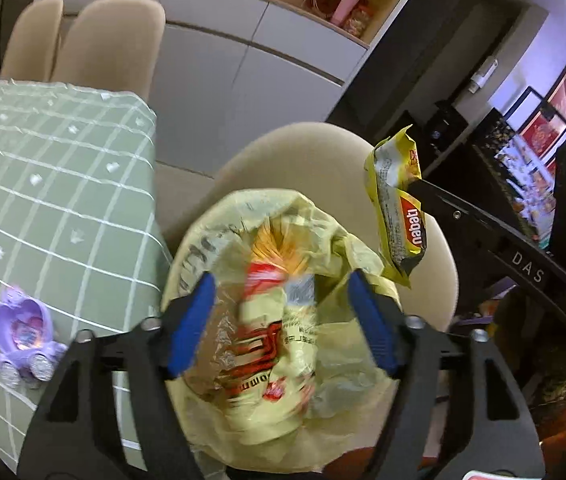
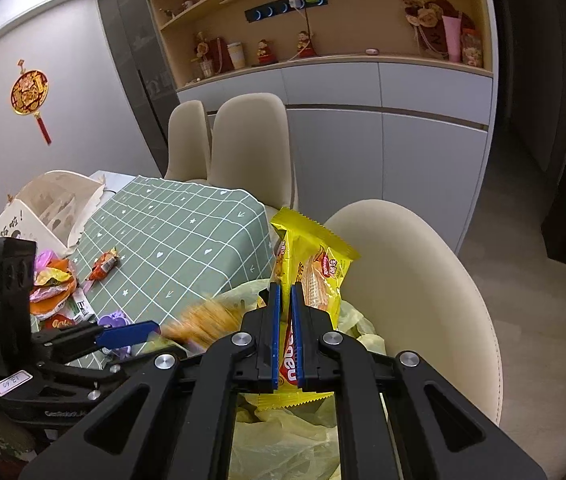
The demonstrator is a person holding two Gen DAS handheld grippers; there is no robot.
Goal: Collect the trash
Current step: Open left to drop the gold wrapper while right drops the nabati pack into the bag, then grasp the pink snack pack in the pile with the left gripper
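Right gripper (image 2: 285, 332) clamping yellow wafer wrapper (image 2: 315, 276), fingers nearly together on it, wrapper standing upright above yellow trash bag (image 2: 283, 440). Bag sitting open on beige chair (image 2: 423, 280) just beside worktop (image 2: 171, 240) corner. Left gripper (image 1: 283, 320) spreading wide over bag mouth, gripping nothing; blurred orange-red snack packet (image 1: 267, 292) showing between its fingers, inside bag. More wrappers (image 2: 53, 284) lying near worktop's left edge; purple toy carriage (image 1: 27, 336) sitting at its near edge.

home dining room, table (image 2: 187, 240), chairs (image 2: 251, 140), shelves (image 2: 323, 60)
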